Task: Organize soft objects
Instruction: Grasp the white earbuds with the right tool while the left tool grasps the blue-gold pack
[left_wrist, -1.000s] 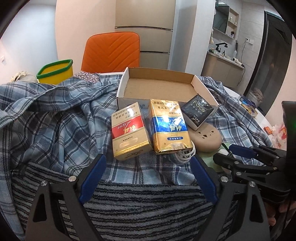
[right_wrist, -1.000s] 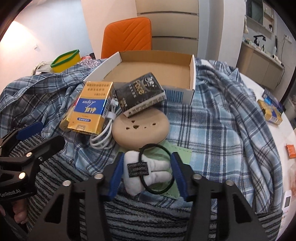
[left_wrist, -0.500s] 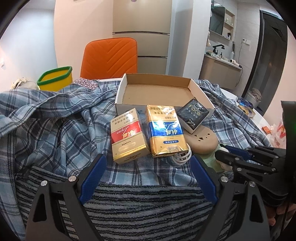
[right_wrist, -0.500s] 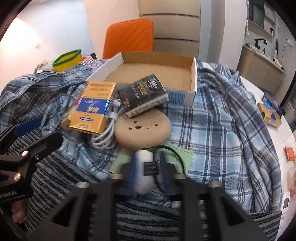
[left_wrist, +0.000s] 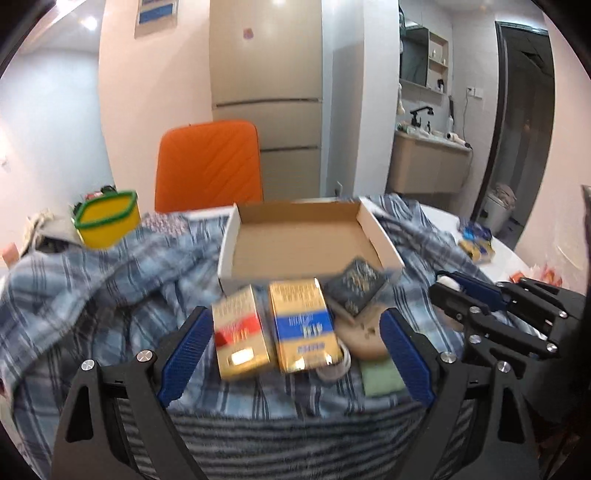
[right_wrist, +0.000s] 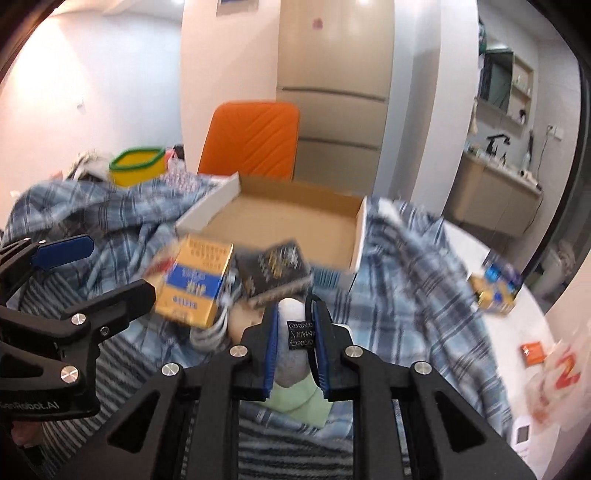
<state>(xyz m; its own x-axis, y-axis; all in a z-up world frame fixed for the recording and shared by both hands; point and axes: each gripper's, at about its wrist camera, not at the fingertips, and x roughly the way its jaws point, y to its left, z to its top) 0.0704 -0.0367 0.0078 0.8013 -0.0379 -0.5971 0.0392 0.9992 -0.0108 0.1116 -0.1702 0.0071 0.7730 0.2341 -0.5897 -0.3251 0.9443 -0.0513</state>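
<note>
Left tongs (left_wrist: 291, 354) spread wide, nothing between pads, hovering over striped towel (left_wrist: 295, 435) and plaid shirt (left_wrist: 92, 295). Ahead: red-gold carton (left_wrist: 240, 336), blue-gold carton (left_wrist: 301, 325), black packet (left_wrist: 356, 282) leaning on round tan disc (left_wrist: 364, 332), open cardboard box (left_wrist: 295, 243) behind. Green cloth (left_wrist: 380, 376) beside disc. Right tongs (right_wrist: 293, 341) pinching small white plush toy (right_wrist: 295, 336) with black label, lifted clear of green cloth, black loop alongside.
</note>
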